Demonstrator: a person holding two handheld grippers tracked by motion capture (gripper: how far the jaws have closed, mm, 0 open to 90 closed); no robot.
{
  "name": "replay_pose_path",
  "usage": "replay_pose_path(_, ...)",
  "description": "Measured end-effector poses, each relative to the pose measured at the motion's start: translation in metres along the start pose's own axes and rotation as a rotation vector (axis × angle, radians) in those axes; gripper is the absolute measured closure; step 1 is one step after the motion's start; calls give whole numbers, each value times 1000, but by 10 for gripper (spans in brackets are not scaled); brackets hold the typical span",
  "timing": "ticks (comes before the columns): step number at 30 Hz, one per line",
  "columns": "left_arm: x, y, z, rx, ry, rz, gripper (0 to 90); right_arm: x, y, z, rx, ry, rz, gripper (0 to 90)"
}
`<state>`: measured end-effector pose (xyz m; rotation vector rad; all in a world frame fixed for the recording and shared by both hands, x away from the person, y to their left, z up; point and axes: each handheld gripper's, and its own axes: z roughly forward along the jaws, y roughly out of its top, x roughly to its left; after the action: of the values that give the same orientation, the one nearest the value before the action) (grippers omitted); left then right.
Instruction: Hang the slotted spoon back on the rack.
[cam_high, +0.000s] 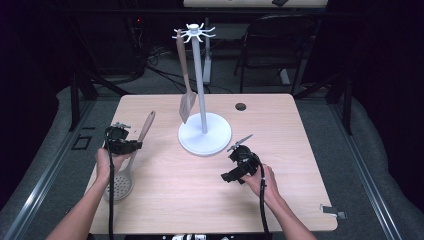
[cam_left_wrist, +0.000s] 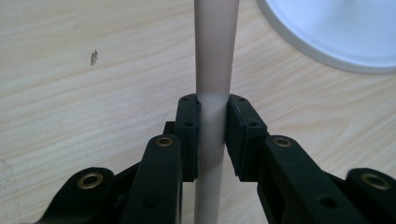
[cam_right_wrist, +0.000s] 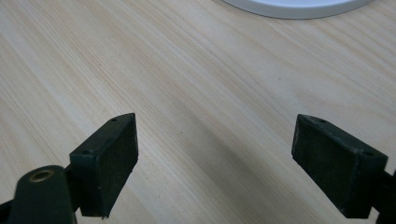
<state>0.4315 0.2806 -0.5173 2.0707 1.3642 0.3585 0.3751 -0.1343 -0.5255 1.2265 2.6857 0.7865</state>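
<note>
From the high view, the left gripper (cam_high: 121, 141) is clamping the skimmer's (cam_high: 122, 175) handle at the table's (cam_high: 165, 200) left. In the left gripper view, that handle (cam_left_wrist: 212, 93) is sitting squeezed between both jaws. In the right gripper view, the right gripper (cam_right_wrist: 215, 158) is gaping wide over bare wood.

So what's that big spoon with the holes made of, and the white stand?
The skimmer spoon looks like smooth, matte plastic or silicone: its beige handle, clamped by the left gripper, has no grain. The stand looks like white-painted metal or plastic, with an even, faintly glossy base. The table shows wood grain, maybe laminate.
</note>
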Motion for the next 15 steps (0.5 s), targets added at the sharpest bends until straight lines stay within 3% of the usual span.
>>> replay_pose_path(2,-1,1,-4,-29,-2,7,756,-1,1,-1,15,-6,-21,144)
replay_pose_path(15,-18,4,-22,-137,31,72,758,-2,0,-2,15,-13,-15,146)
